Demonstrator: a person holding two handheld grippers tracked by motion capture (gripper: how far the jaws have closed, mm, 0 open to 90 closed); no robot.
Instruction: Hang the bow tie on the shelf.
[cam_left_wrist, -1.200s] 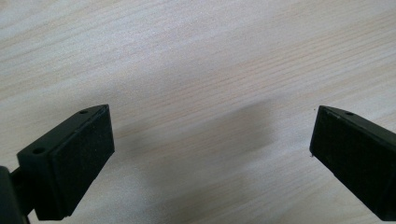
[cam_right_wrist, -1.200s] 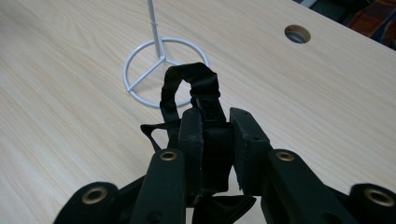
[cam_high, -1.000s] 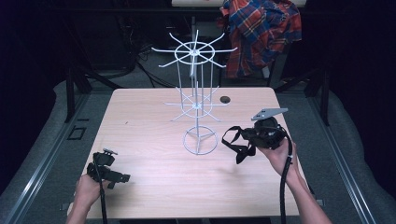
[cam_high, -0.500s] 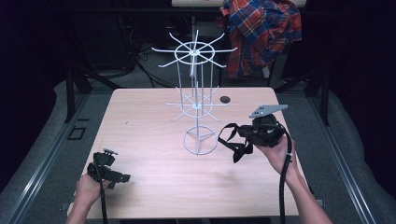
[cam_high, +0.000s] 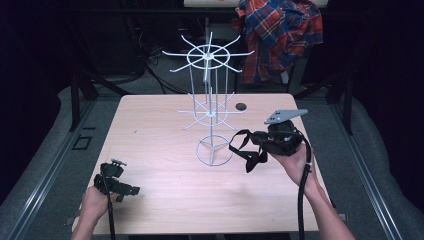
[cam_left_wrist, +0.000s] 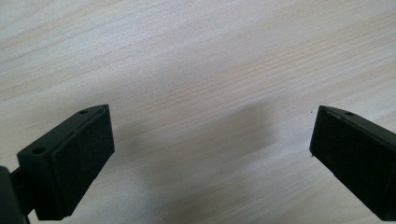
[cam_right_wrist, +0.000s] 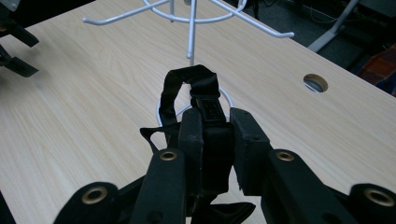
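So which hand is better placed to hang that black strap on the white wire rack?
Right, most likely. The right gripper is already shut on the black strap and held just beside the white wire rack. The left gripper is open, holds nothing, and sits low at the table's near left corner.

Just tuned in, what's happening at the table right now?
A person works with two hand-held grippers at a light wooden table. The right gripper is shut on a looped black fabric strap, held near the base ring of a white wire rack with radiating hook arms. The left gripper is open, low over bare tabletop at the near left corner.
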